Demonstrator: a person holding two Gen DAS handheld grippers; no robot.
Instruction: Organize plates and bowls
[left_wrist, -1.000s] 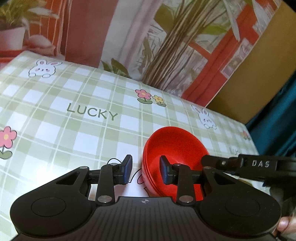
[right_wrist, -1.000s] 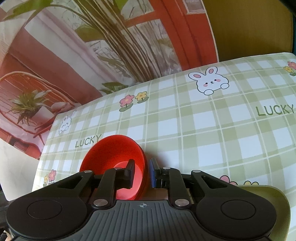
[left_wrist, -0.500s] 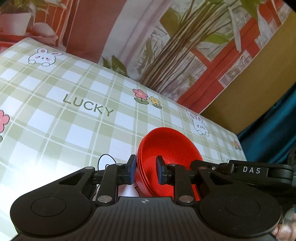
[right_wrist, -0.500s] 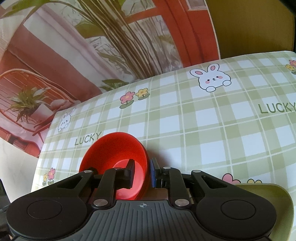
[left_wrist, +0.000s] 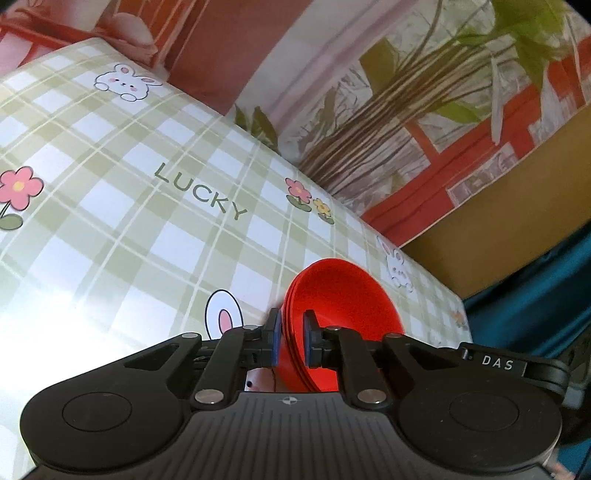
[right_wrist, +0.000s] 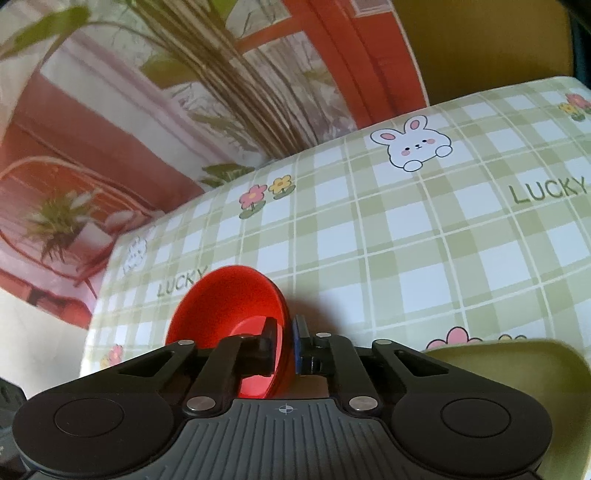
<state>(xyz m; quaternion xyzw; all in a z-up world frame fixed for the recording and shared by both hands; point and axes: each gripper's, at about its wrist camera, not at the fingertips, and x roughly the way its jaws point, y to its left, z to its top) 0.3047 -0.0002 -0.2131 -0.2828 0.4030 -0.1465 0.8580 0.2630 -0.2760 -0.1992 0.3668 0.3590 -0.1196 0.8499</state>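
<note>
A stack of red bowls (left_wrist: 343, 295) sits tilted on the checked tablecloth, several rims showing at its near edge. My left gripper (left_wrist: 291, 325) is closing on that near rim: one pad is outside the stack, the other inside, and both press on it. In the right wrist view the same red bowl stack (right_wrist: 225, 302) lies low and left of centre. My right gripper (right_wrist: 284, 332) is closing on its right-hand rim, left finger inside the bowl and blue pad outside. The right gripper's black body (left_wrist: 495, 363) shows at the right of the left wrist view.
An olive-green dish (right_wrist: 517, 369) lies at the lower right, close beside the right gripper. The green-and-white checked tablecloth (right_wrist: 406, 240) stretches away behind the bowls. A printed backdrop with plants (left_wrist: 369, 129) stands along the table's far edge.
The left jaws have come together from well apart onto the near rim of the red stack, and the left view has rolled. The right jaws have tightened on the other rim.
</note>
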